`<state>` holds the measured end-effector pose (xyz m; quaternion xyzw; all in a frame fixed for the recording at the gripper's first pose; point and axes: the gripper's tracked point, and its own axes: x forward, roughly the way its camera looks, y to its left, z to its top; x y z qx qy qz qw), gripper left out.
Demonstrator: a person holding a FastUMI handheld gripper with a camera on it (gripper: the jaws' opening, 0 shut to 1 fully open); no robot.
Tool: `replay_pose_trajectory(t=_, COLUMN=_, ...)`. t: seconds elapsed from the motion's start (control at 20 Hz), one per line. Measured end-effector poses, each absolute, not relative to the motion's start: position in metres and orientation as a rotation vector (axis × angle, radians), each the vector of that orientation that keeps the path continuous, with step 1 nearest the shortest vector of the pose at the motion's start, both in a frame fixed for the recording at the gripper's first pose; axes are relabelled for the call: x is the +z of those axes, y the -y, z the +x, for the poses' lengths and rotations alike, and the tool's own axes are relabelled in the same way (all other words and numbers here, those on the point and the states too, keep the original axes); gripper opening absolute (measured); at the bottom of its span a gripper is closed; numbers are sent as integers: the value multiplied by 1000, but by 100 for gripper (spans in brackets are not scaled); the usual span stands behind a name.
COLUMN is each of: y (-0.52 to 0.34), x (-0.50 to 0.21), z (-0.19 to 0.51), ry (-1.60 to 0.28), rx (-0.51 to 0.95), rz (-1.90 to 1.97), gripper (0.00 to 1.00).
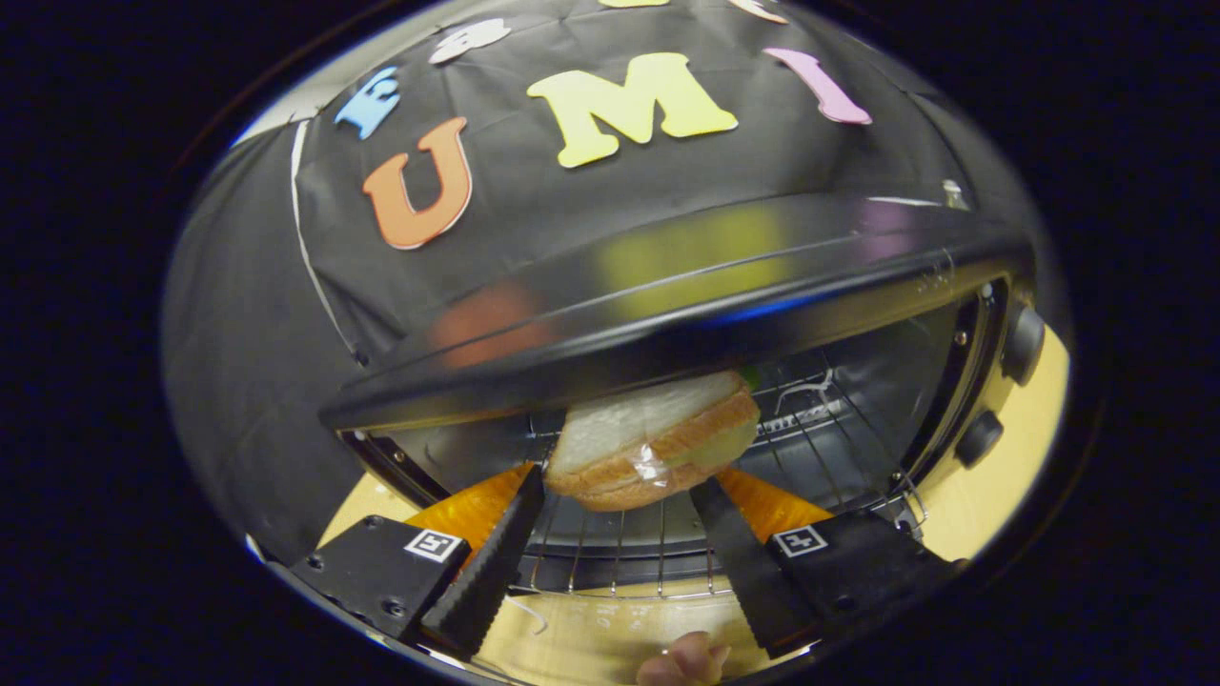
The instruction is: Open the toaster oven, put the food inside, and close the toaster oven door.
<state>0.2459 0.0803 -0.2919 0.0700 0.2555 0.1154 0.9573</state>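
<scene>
A staged recording booth, not a lived-in kitchen. Black cloth [534, 219], creased and draped, forms the wall behind and beside the scene. A pale wooden tabletop [1010, 457] carries a single household appliance, a black toaster oven [667, 314] with two round knobs [1001, 391] on its side panel and a wire rack [820, 448] inside. A wrapped sandwich [653, 443] sits at the oven mouth as the only food. Square printed markers [437, 545] on the body of the hand-held gripper [620, 500], whose fingers stand apart beside the sandwich, indicate a data-collection set-up. A fingertip [686, 659] shows below the fingers.
</scene>
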Motion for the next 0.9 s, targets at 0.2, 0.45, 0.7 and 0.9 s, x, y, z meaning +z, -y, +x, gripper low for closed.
replay_pose_trajectory(t=0.2, y=-79, x=-306, z=222, ry=-596, rx=230, rz=-50, gripper=100)
replay_pose_trajectory(t=0.45, y=-69, x=-310, z=188, ry=-572, rx=193, rz=-212, gripper=100)
replay_pose_trajectory(t=0.7, y=-56, x=-324, z=145, ry=-567, rx=179, rz=-154, gripper=100)
replay_pose_trajectory(t=0.9, y=-45, x=-323, z=113, ry=-509, rx=158, rz=-27, gripper=100)
